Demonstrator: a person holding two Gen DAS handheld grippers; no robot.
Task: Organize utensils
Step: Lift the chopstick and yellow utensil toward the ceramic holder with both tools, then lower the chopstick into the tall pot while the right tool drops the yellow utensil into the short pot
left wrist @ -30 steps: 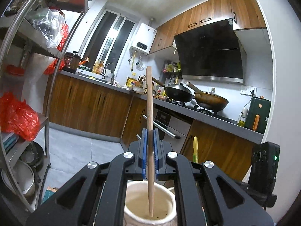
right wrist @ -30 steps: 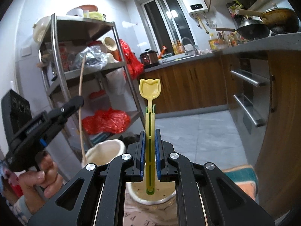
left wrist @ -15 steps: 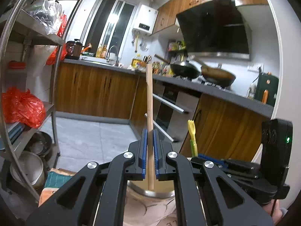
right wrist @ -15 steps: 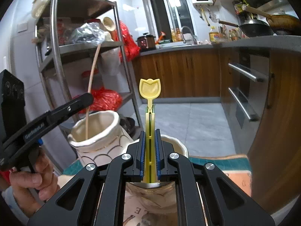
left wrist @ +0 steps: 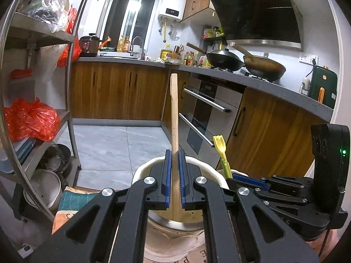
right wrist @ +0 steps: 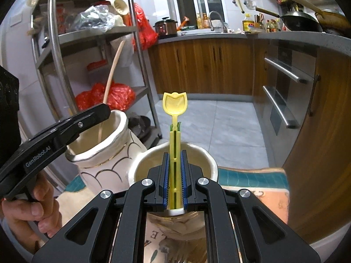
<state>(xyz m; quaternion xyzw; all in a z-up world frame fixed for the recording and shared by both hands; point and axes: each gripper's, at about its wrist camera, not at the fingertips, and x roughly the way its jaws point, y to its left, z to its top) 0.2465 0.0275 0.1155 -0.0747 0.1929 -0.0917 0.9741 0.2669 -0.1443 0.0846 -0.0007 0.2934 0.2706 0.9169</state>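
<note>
My left gripper point(left wrist: 173, 164) is shut on a long wooden utensil point(left wrist: 174, 118) that stands nearly upright, its lower end inside a white ceramic jar point(left wrist: 210, 171). In the right wrist view the same wooden utensil point(right wrist: 110, 74) leans in that scalloped white jar point(right wrist: 105, 162), with the left gripper point(right wrist: 96, 114) over its rim. My right gripper point(right wrist: 174, 168) is shut on a yellow tulip-shaped spoon point(right wrist: 174, 105), upright over a second cream jar point(right wrist: 142, 166). In the left wrist view the yellow spoon point(left wrist: 220, 146) and the right gripper point(left wrist: 245, 178) show at the right.
Both jars stand on a patterned cloth point(right wrist: 252, 177). A steel shelf rack point(left wrist: 70, 114) with red bags stands left. Wooden cabinets and an oven point(left wrist: 206, 118) run along the right, with pans point(left wrist: 226, 60) on the counter. A hand point(right wrist: 37, 217) holds the left gripper.
Both grippers have tilted downward and sunk toward the jars. The jar rims now sit right under the fingers, and both utensils stay gripped.
</note>
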